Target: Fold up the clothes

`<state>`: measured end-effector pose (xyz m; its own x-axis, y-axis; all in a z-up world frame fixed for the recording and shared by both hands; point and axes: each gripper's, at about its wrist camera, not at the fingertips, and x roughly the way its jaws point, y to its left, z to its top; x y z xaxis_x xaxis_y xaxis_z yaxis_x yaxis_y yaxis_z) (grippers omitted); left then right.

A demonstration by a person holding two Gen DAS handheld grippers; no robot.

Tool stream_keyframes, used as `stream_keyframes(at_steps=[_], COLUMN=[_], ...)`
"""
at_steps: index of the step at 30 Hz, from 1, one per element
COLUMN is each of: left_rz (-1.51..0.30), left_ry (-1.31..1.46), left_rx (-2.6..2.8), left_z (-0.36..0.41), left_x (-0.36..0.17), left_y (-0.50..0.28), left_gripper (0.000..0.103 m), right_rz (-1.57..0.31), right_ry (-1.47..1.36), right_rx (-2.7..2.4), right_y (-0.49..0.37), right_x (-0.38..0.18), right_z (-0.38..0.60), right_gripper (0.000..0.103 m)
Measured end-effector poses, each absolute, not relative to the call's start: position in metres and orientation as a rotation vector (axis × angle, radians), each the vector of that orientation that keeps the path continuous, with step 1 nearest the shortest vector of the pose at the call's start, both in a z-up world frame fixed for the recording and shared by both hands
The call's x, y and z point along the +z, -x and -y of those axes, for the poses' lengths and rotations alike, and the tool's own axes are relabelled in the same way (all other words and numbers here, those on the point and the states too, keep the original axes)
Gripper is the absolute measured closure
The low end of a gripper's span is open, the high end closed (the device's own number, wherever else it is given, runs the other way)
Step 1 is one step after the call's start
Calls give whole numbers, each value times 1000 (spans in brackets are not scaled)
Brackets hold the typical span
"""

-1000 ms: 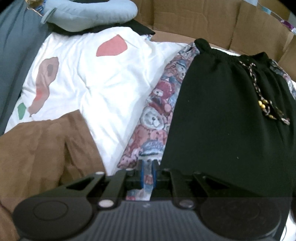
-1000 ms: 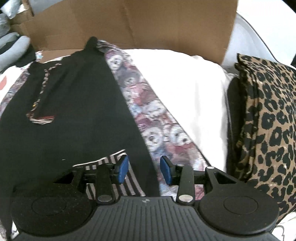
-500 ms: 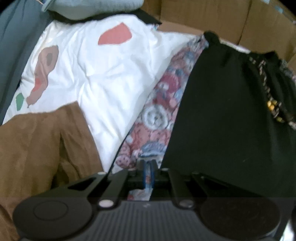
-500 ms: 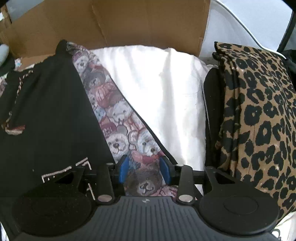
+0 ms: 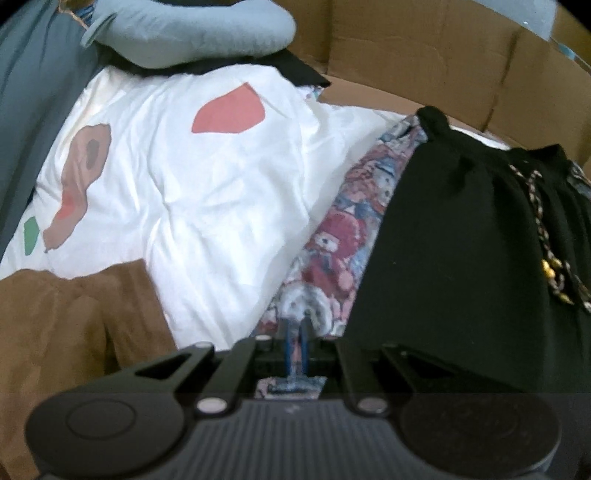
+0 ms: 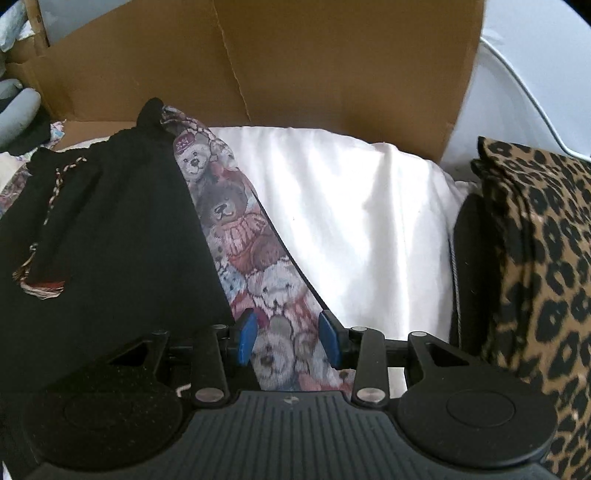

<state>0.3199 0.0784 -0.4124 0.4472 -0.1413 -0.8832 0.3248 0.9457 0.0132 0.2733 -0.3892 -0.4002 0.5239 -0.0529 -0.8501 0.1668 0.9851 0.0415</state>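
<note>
A black garment (image 5: 461, 258) with a braided drawstring (image 5: 543, 236) lies flat on a teddy-bear print cloth (image 5: 343, 236). My left gripper (image 5: 295, 343) is at the near left edge of that print cloth. Its blue pads are shut, with a pinch of the bear fabric between them. In the right wrist view the black garment (image 6: 110, 240) fills the left, and a strip of bear cloth (image 6: 236, 225) runs along its right edge. My right gripper (image 6: 288, 341) hangs open over the near end of this strip. The fabric lies between its blue pads (image 6: 245, 341), which do not press on it.
A white quilt (image 5: 192, 192) with coloured patches spreads left of the clothes, a brown garment (image 5: 66, 325) at its near corner. A grey-blue cushion (image 5: 184, 29) lies at the back. Cardboard walls (image 6: 295, 66) stand behind. White bedding (image 6: 362, 229) and a leopard-print cloth (image 6: 535, 277) lie on the right.
The right gripper has slid right, off the black garment and a striped patch, onto the bear-print strip. The left gripper's pads have closed fully on the bear cloth's edge.
</note>
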Motion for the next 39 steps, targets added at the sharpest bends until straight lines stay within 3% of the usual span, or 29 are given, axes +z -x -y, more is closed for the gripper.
stream_keyframes(at_steps=[19, 24, 26, 39], left_rz=[-1027, -1020, -1017, -983], left_ry=[-164, -157, -128, -157], left_rx=[-345, -334, -328, -347], left_z=[-42, -35, -34, -4], left_x=[-410, -412, -412, -417], left_y=[-359, -366, -370, -388], left_gripper=[97, 97, 97, 97], right_rz=[-956, -953, -949, -917], right_ry=[-85, -109, -115, -105], right_rx=[-70, -65, -60, -53], right_y=[-343, -357, -360, -392], right_x=[-400, -401, -401, -400], right_z=[361, 360, 359, 349], right_gripper=[59, 62, 69, 69])
